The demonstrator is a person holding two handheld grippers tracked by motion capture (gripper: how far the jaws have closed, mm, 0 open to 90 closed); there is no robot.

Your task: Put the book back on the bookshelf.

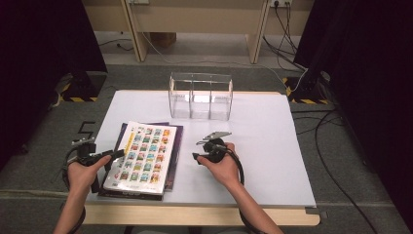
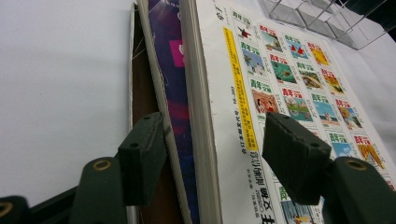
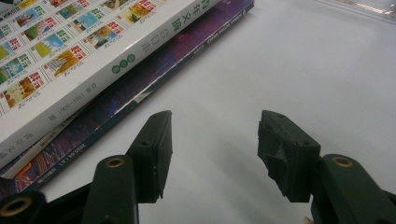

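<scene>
White book [image 1: 142, 157] tops a stack near the front-left of the table [image 1: 263, 146], long axis running front to back, tilted slightly. Left gripper [image 2: 212, 149] is spread wide and straddles the stack's left edge: one jaw outside the books, the other over the white cover, page edges between them; not clamped yet. Judging by that, the left hand is the one set to grab, and the closing line runs across the book's thickness at that edge. Under the white book sits a purple book [image 2: 173, 88], with something darker below it. Right gripper [image 3: 212, 154] is also spread and holds nothing, just off the white book's right side over bare table, pointing toward the stack's corner [image 3: 140, 79]. Clear divided organizer [image 1: 200, 96] stands well behind the white book, toward the table's back edge. Nothing lies between book and organizer.
</scene>
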